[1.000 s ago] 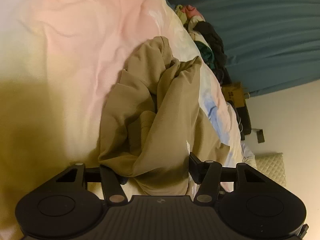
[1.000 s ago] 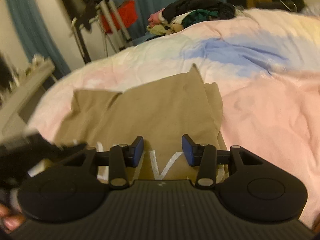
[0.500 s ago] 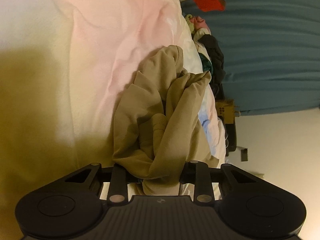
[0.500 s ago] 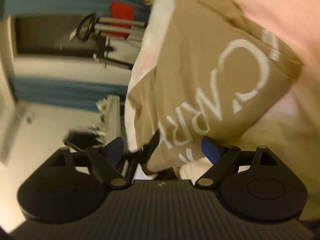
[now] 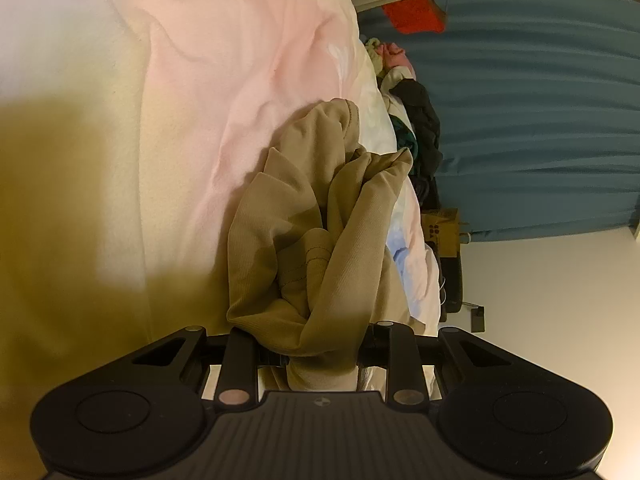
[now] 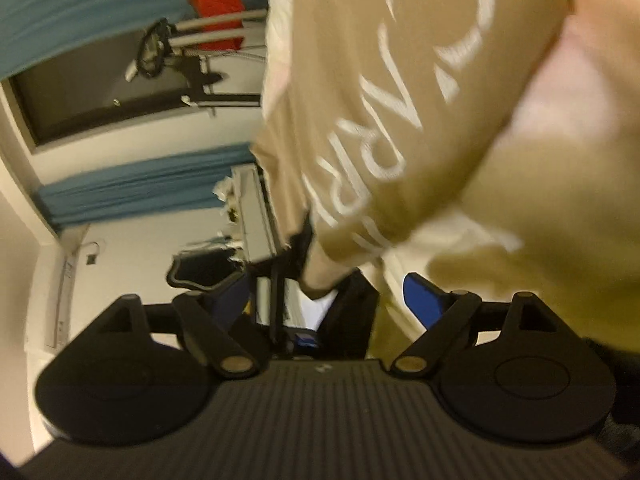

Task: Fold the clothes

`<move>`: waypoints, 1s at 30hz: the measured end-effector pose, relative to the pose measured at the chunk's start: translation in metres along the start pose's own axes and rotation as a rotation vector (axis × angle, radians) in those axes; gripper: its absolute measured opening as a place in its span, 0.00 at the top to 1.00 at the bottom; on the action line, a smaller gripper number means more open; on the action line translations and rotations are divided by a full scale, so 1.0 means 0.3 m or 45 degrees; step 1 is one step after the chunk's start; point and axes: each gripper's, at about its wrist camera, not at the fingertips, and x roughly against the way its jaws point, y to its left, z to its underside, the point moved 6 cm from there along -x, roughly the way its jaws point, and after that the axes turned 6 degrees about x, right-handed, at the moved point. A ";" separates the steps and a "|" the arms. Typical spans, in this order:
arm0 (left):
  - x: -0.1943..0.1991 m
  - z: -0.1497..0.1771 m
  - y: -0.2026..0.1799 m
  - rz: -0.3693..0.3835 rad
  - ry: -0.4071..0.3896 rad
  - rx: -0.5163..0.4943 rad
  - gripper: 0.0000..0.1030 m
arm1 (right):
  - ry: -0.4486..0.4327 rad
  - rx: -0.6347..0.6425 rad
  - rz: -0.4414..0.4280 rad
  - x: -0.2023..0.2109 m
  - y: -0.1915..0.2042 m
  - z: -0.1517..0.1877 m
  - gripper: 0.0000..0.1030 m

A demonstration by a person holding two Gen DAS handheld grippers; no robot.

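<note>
A tan shirt (image 5: 304,240) lies bunched on the pink and white duvet (image 5: 224,72). My left gripper (image 5: 320,350) is shut on a gathered fold of it, and the cloth fills the gap between the jaws. In the blurred, rolled right wrist view the same shirt (image 6: 400,100) shows large white letters and lies flatter. My right gripper (image 6: 328,300) stands wide open, its blue pads (image 6: 424,300) touching nothing. A low corner of the shirt (image 6: 320,276) hangs just ahead of its jaws, beside a dark part that looks like the other gripper.
A heap of mixed clothes (image 5: 416,128) sits at the bed's far edge before a teal curtain (image 5: 540,100). A cardboard box (image 5: 442,232) and a red item (image 5: 412,12) lie beyond. Off the bed stand a metal frame (image 6: 180,60) and a cluttered shelf (image 6: 248,208).
My left gripper closed onto the bunched tan shirt. My right gripper opened wide, rolled onto its side and sank closer to the shirt's lettering.
</note>
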 end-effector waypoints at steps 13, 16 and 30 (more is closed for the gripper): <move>0.071 0.005 0.034 0.020 -0.015 -0.009 0.74 | -0.569 -0.171 0.201 0.209 -0.136 -0.124 0.55; 0.087 0.022 0.022 0.025 -0.018 -0.020 0.74 | -0.629 -0.214 0.188 0.229 -0.155 -0.135 0.57; 0.151 0.200 -0.215 0.124 0.232 0.087 0.74 | -0.776 0.001 0.134 0.546 0.074 -0.062 0.80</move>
